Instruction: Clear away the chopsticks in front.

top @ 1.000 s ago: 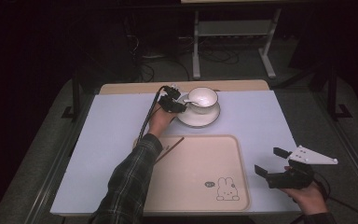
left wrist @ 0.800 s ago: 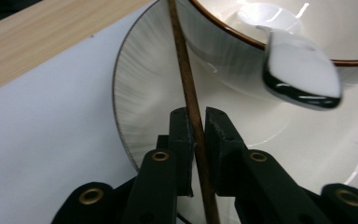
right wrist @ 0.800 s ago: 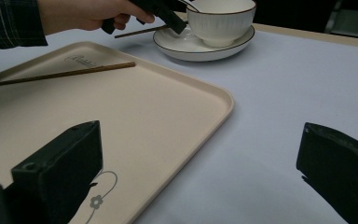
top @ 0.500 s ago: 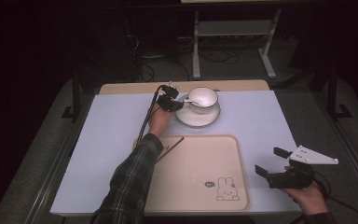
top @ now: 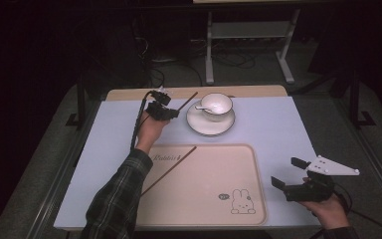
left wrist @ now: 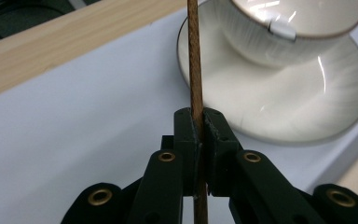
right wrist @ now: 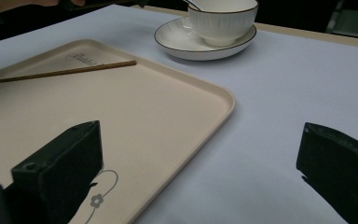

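Pinching a thin, stiff, light chopstick (left wrist: 195, 70) low on its shaft, the left gripper (top: 162, 106) lifts it just left of the fragile cup (top: 216, 104), far from the tray (top: 229, 164), while the right gripper (top: 289, 172) gapes empty near right

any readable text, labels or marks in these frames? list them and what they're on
"Rabbit", or close to it: cursive script at the far left corner of the beige tray, too blurred to be sure.
Small dark mark beside the tray's rabbit drawing: too small to read.
Cup, saucer, chopsticks, tongs: no text seen.
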{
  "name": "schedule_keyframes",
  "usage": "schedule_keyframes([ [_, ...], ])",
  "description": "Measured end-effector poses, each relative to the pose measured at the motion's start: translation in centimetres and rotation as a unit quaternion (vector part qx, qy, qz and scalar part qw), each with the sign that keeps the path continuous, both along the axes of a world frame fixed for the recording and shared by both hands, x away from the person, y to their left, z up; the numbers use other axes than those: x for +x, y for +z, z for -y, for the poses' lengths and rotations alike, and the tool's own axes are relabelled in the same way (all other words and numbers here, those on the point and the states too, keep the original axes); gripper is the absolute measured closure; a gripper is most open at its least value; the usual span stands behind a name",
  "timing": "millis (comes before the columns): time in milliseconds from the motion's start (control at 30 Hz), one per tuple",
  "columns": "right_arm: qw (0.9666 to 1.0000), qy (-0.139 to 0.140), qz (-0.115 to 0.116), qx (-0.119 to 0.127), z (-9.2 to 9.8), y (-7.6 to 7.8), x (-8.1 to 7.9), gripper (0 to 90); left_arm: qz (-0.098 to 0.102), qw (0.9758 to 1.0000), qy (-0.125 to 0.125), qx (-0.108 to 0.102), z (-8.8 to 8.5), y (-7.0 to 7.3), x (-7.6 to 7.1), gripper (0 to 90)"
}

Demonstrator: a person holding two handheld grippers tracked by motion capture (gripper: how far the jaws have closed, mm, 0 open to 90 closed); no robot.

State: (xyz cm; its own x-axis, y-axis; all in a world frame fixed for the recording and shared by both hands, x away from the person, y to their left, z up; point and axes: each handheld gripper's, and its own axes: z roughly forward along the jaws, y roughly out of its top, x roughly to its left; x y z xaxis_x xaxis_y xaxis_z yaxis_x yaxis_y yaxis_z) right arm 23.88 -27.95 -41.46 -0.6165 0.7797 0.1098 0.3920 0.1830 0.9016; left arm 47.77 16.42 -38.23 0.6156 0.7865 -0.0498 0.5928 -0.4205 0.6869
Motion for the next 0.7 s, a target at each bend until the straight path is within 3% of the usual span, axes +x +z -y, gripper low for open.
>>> schedule_keyframes([
  [100, 1.0, 0.0, 0.001, -0.001, -0.1, 0.0, 0.0, 0.0, -0.004, 0.9999, 0.008, -0.005, -1.4, 0.3, -1.3, 84.2],
  [167, 1.0, 0.003, -0.001, -0.003, -0.1, -0.1, 0.0, 0.0, -0.004, 0.9999, 0.008, -0.009, -2.5, 0.6, -3.2, 84.2],
  [200, 1.0, 0.003, -0.001, -0.003, -0.1, -0.1, 0.0, 0.0, -0.004, 0.9999, 0.008, -0.009, -2.5, 0.6, -3.2, 84.2],
  [233, 1.0, 0.002, -0.002, -0.003, 0.0, -0.1, 0.1, 0.0, -0.007, 0.9998, 0.005, -0.018, -3.2, 0.6, -4.5, 84.2],
  [267, 1.0, 0.002, -0.002, -0.003, 0.0, -0.1, 0.1, 0.0, -0.007, 0.9998, 0.005, -0.018, -3.2, 0.6, -4.5, 84.2],
  [300, 1.0, 0.001, -0.002, -0.003, 0.0, -0.2, 0.1, 0.0, -0.007, 0.9998, 0.003, -0.02, -3.8, 0.4, -5.7, 84.2],
  [400, 1.0, 0.0, -0.002, -0.003, 0.1, -0.1, 0.0, 0.0, -0.012, 0.9997, 0.005, -0.023, -4.3, 0.1, -7.0, 84.1],
  [533, 1.0, -0.001, -0.001, -0.003, 0.1, -0.1, 0.0, 0.0, -0.024, 0.9992, 0.008, -0.031, -5.2, -0.5, -9.6, 84.1],
  [700, 1.0, -0.001, -0.003, -0.005, 0.0, -0.2, 0.0, 0.0, -0.026, 0.9989, -0.002, -0.038, -5.8, -1.2, -12.7, 84.1],
])
